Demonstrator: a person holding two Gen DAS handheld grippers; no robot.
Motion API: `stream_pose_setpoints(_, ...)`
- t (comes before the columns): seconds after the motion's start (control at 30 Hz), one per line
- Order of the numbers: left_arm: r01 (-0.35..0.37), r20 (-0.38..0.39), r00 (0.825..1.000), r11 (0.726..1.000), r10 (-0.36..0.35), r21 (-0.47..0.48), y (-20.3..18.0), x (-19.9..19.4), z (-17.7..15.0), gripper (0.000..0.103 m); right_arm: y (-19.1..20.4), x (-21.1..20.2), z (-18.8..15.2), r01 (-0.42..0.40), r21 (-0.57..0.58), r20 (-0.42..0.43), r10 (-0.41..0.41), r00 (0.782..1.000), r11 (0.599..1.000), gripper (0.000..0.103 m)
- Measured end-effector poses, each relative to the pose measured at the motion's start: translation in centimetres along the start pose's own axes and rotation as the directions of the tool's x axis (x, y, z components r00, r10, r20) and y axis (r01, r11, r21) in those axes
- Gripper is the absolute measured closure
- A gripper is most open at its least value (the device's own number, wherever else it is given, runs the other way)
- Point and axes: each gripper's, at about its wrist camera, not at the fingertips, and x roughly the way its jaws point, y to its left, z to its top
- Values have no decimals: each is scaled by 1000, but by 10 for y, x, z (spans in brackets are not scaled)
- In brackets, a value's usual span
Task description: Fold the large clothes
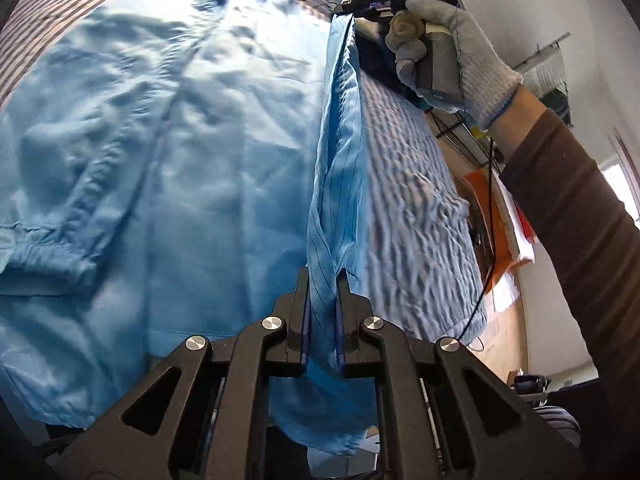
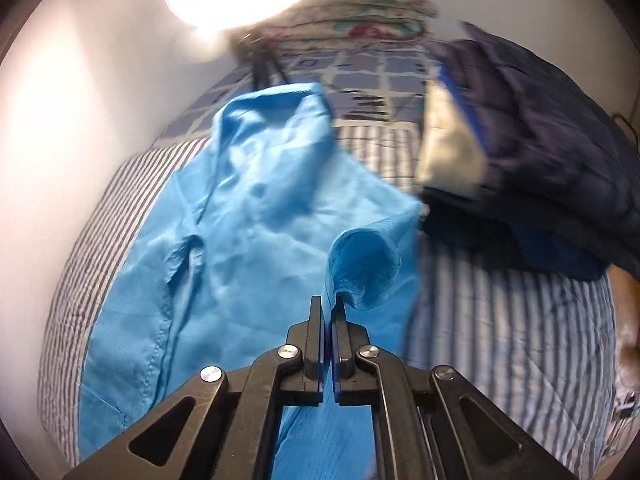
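A large light-blue button shirt lies spread on a striped bed sheet. My left gripper is shut on the shirt's raised side edge, which runs taut as a folded strip up to my right gripper, held by a gloved hand. In the right wrist view the same shirt lies collar away from me, and my right gripper is shut on a lifted fold of its edge near the shoulder. A sleeve cuff rests at the left.
A dark navy padded jacket is heaped on the bed to the right of the shirt. A folded floral quilt and a checked blanket lie beyond the collar. A white wall borders the bed's left side.
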Motion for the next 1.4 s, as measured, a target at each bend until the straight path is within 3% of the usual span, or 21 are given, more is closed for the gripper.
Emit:
stream_pose_setpoints(0.23, -83, 6, 997, 996, 83, -35, 25, 0, 0, 96, 55, 44, 6, -4, -77, -54, -1, 999, 997, 103)
stream_pose_setpoints(0.47, -104, 6, 994, 992, 105, -71, 49, -7, 2, 96, 87, 82, 3, -14, -95, -100, 4, 995, 995, 103)
stream_pose_setpoints(0.57, -109, -2, 994, 991, 110, -78, 53, -6, 1, 96, 92, 93, 2, -96, -91, -137, 84, 987, 991, 97)
stream_pose_setpoints(0.63, -113, -4, 994, 990, 113, -79, 54, -6, 1, 96, 89, 85, 3, -129, -62, -131, 120, 984, 990, 75)
stream_pose_setpoints(0.67, -112, -6, 994, 991, 111, -74, 54, -6, 2, 96, 86, 78, 3, -150, -48, -115, 143, 983, 988, 73)
stream_pose_setpoints(0.8, -112, 1, 994, 993, 112, -39, 48, -10, 4, 95, 69, 27, -4, -184, -7, -40, 184, 982, 983, 73)
stream_pose_setpoints(0.87, -114, 10, 993, 993, 114, -15, 42, -17, 4, 88, 60, -1, -14, -186, 2, -10, 186, 983, 983, 74)
stream_pose_setpoints(0.97, -100, 45, 994, 995, 99, 14, 34, -33, 2, 75, 48, -44, -44, -190, 14, 24, 190, 982, 982, 75)
stream_pose_setpoints(1.17, -49, 93, 995, 996, 42, 73, 40, -85, -5, 71, 50, -93, -136, -142, -36, 19, 142, 990, 989, 76)
stream_pose_setpoints(1.3, -108, 122, 987, 992, 100, 66, 67, -118, 0, 71, 71, -104, -204, -140, -89, -16, 139, 990, 986, 77)
stream_pose_setpoints(1.4, -209, 156, 967, 977, 201, 35, 99, -137, 7, 71, 89, -107, -246, -159, -126, -42, 154, 987, 979, 77)
